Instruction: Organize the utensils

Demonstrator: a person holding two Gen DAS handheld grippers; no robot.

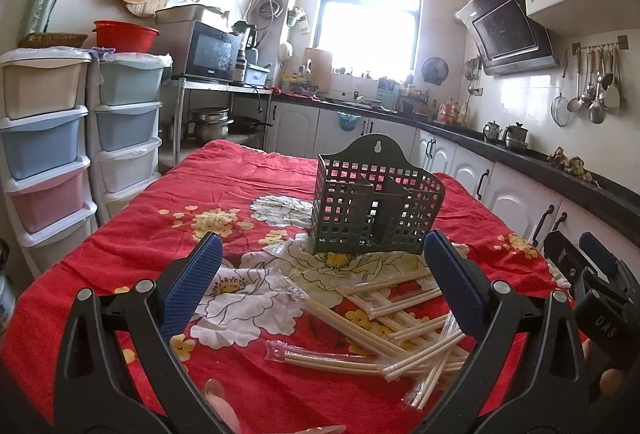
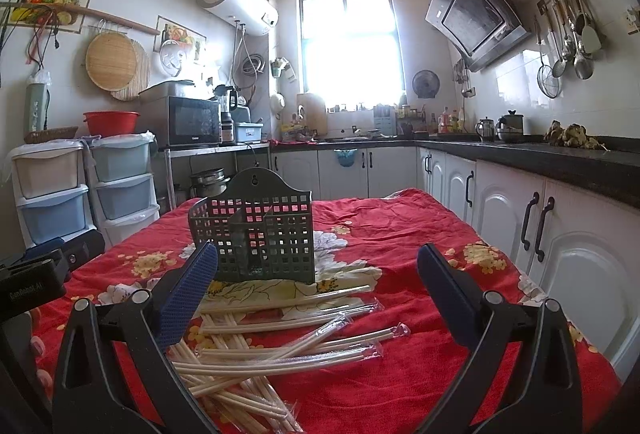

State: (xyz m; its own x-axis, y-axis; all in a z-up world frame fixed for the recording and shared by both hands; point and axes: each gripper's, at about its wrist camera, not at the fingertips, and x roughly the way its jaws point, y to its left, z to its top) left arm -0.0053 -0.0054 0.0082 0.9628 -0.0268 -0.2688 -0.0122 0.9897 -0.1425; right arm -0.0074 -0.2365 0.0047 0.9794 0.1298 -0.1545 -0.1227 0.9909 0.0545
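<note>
Two tongs, both spread wide, nothing between pads: left tongs (image 1: 324,282) hover low over desk (image 1: 132,246) with red flower cloth, right tongs (image 2: 316,288) likewise. One dark green plastic basket (image 1: 376,209), upright, mesh walls, inner dividers, three compartments as far as seen, stands at middle of desk. Chopsticks (image 1: 384,322), many pairs in clear wrappers, exact number not countable, lie crossed in loose pile just before basket, near tongs. Right tongs also visible at right edge of left view.
</note>
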